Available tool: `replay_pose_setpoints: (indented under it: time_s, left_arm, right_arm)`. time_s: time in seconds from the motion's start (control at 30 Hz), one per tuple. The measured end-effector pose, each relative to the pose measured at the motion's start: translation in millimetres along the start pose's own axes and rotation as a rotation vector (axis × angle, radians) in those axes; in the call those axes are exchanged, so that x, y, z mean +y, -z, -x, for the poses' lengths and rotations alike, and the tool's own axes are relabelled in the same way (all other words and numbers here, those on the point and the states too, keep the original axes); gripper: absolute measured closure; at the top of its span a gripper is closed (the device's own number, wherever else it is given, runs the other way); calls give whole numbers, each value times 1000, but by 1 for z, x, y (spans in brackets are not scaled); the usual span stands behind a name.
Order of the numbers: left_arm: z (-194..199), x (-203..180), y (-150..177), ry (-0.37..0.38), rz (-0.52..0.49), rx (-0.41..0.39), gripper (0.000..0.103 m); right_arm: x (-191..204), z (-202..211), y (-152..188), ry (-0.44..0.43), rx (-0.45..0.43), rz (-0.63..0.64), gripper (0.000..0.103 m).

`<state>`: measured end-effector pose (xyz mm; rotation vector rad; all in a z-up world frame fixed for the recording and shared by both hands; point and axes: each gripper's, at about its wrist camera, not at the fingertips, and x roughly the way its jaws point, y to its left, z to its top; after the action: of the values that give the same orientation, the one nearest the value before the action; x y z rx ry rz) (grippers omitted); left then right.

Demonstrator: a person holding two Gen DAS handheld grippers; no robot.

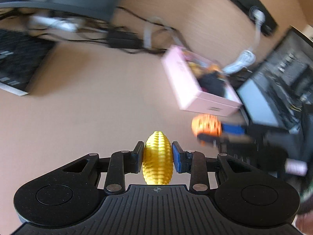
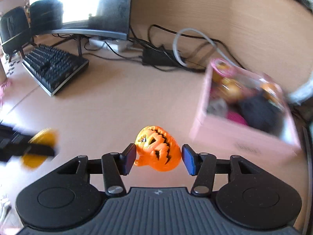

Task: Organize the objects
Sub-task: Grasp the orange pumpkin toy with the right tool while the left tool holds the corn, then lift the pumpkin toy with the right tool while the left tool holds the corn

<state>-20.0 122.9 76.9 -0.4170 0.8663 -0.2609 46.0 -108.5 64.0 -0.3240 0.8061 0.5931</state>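
Note:
My left gripper (image 1: 157,144) is shut on a yellow ribbed corn-shaped toy (image 1: 158,162), which stands upright between the blue pads above the tan desk. My right gripper (image 2: 158,146) is shut on an orange jack-o'-lantern pumpkin (image 2: 156,148), held clear of the desk. An open pink box (image 2: 244,137) with several toys inside sits to the right of the pumpkin; in the left wrist view the pink box (image 1: 183,82) lies ahead and to the right. Each gripper shows blurred in the other view: the pumpkin (image 1: 206,125) at right, the corn toy (image 2: 41,146) at left.
A black keyboard (image 2: 54,70) and a monitor (image 2: 82,5) stand at the back left, with dark speakers (image 2: 13,29) beside them. A power brick (image 2: 158,57) and tangled cables lie along the back wall. Dark equipment (image 1: 283,90) crowds the right side.

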Motion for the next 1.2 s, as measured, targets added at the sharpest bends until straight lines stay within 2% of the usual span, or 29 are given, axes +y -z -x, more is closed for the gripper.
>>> replay_pose_setpoints:
  time_s: [0.07,0.27,0.37,0.47,0.53,0.7,0.83,0.97,1.1,1.2]
  left_arm:
    - [-15,-15,-5,46,-27,3,69]
    - [-72,-54,-17,192,-29,10,69]
    - [-88,-67,-23,272,41,-20,69]
    - [-101,-80,-31,301,73,-18,69]
    - [-102,-89,-37,286,55,-25,69]
    - [-93,-105,-46,208,12,-38,69]
    - [-87,-121,-44,125,-100,9,69]
    - [-85,-132,-31,65,-185,80,69]
    - [-82,-141,-21,44,-240,115,69]
    - [-86,-144,-19,27,-242,151,69]
  right_arm:
    - [-7,24,20,25,14,-24,52]
    - [-21,76,62,201,49,-37,52]
    - [-38,96,71,258,93,-96,52]
    - [-49,107,75,283,107,-97,52]
    - [-58,112,76,290,83,-112,52]
    - [-77,114,81,243,-14,-153,52]
    - [-84,104,88,187,-70,-152,52]
    - [-90,95,98,164,-84,-134,52]
    - [-100,97,106,156,-106,-156,52]
    - [-109,97,108,151,-123,-185,52]
